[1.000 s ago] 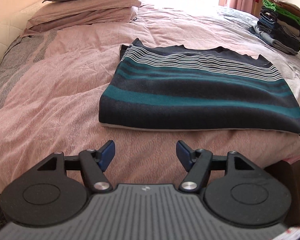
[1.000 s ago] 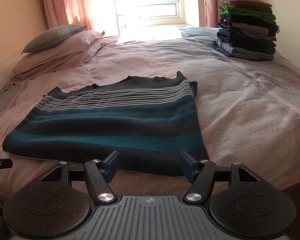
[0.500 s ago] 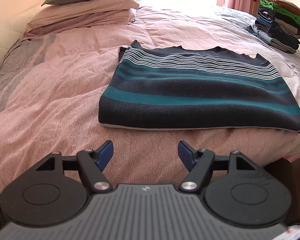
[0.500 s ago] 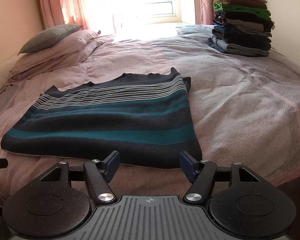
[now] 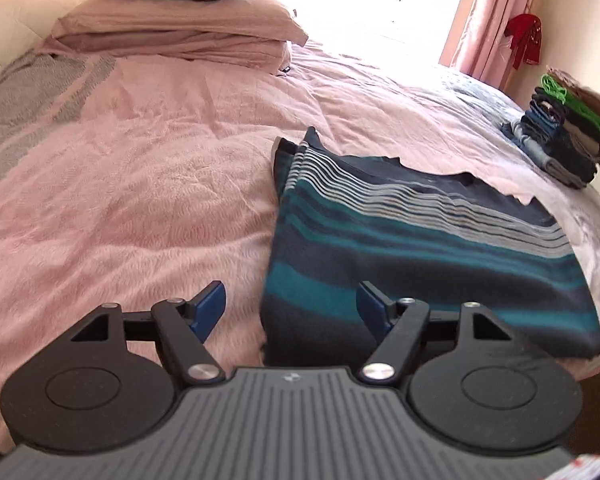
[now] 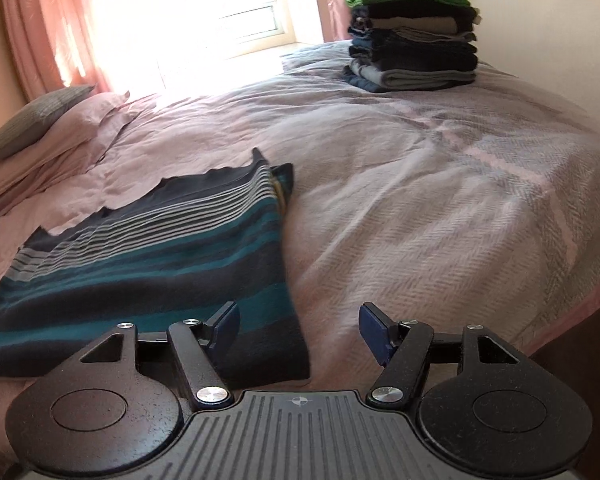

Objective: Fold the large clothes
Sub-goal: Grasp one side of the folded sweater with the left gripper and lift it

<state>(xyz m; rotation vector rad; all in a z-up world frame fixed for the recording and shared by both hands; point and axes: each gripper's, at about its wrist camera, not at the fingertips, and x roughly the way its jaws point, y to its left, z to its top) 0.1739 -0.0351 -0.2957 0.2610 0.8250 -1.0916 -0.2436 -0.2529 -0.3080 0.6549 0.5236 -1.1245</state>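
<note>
A dark sweater with teal and white stripes [image 5: 420, 248] lies flat on the pink bed, folded into a wide rectangle. My left gripper [image 5: 292, 308] is open and straddles the sweater's near left corner, just above it. In the right wrist view the same sweater [image 6: 148, 256] fills the left side. My right gripper [image 6: 300, 328] is open over the sweater's near right corner, its left finger above the fabric and its right finger over the bedspread. Neither gripper holds anything.
A tall stack of folded clothes [image 6: 412, 28] stands at the far right of the bed [image 6: 440, 184], also visible as a stack [image 5: 568, 136] in the left view. Pillows [image 5: 180, 20] lie at the headboard. A window and pink curtains [image 6: 40, 28] are behind.
Both grippers have moved forward and down toward the sweater's near corners, the left one swinging leftward and the right one rightward. Both stayed open; the sweater has not moved.
</note>
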